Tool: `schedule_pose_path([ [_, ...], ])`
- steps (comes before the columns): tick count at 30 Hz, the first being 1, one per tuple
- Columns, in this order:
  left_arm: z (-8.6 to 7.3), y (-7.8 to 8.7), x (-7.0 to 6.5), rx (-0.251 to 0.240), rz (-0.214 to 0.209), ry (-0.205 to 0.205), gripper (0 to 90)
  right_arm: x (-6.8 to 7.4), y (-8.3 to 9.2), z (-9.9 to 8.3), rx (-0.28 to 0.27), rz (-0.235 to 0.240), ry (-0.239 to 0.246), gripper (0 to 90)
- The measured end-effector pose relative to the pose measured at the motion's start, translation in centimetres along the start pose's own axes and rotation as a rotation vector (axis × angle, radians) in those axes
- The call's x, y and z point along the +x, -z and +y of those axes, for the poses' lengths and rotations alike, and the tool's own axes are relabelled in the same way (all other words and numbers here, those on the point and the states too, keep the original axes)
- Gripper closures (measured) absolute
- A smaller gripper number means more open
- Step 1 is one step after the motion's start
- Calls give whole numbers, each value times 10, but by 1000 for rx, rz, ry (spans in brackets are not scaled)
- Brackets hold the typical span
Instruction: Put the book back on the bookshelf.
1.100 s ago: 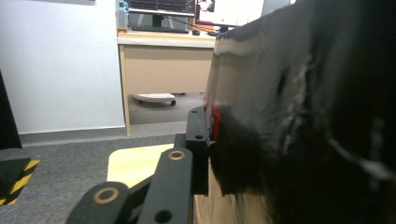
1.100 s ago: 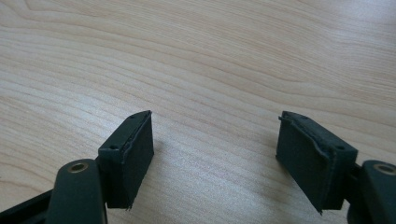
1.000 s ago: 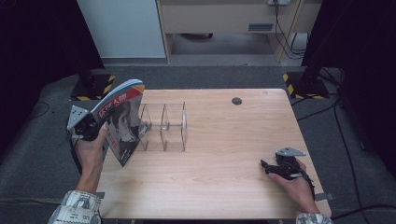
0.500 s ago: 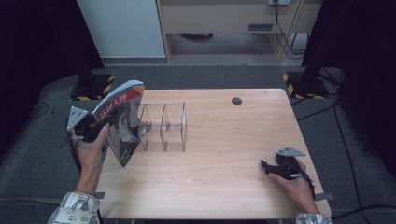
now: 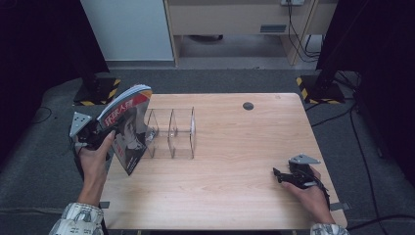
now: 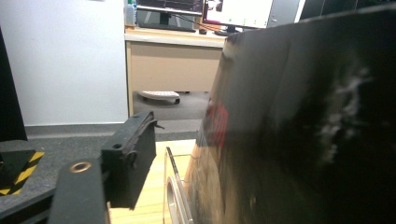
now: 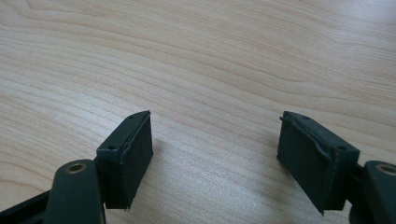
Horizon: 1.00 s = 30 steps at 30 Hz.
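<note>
- High view: a clear acrylic divider rack (image 5: 171, 133) stands on the left part of the wooden table (image 5: 235, 196). All its slots hold nothing.
- High view: a magazine (image 5: 128, 128) stands tilted at the rack's left end, just outside the first divider, its lower corner down on the table and its top leaning away from the rack. Red lettering and a dark cover photo face the camera.
- High view: the left gripper (image 5: 95, 134) sits left of the rack, off the table edge, pinching the magazine's left edge; the left hand (image 5: 93, 159) wraps around it.
- High view: the right gripper (image 5: 281, 175) lies low on the table well to the right of the rack, near the front right corner, held by the right hand (image 5: 308, 193). A small dark round disc (image 5: 248, 105) sits on the table beyond the rack, toward the far edge.
- Left gripper view: the dark, blurred magazine cover (image 6: 299, 130) takes up the right side. One black jaw shows at the left; the other is hidden behind the cover. A clear rack panel (image 6: 175, 196) is just beyond.
- Right gripper view: both black jaws are spread wide, with bare wood grain (image 7: 210, 70) between them and nothing held.
</note>
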<state>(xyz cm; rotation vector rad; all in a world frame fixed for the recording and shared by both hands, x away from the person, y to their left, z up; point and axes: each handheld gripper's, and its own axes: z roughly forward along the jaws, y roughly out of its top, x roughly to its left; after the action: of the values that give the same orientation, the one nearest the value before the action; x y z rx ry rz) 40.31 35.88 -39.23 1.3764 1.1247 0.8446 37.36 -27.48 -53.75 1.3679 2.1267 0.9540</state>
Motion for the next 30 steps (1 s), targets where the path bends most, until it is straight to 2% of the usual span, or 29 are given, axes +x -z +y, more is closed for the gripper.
schedule_pose_path([
  [4, 1, 1, -1, -17, -14, -4, 254, 0, 0, 0, 0, 0, 0, 266],
  [16, 4, 4, -5, -17, -5, -12, 249, 0, 0, 0, 2, 2, -1, 263],
  [23, 2, 8, -6, -21, 9, -22, 189, 0, 0, 0, 3, 3, 0, 261],
  [30, -1, 14, -8, -23, -1, -18, 135, 0, 0, 0, 4, 3, 1, 260],
])
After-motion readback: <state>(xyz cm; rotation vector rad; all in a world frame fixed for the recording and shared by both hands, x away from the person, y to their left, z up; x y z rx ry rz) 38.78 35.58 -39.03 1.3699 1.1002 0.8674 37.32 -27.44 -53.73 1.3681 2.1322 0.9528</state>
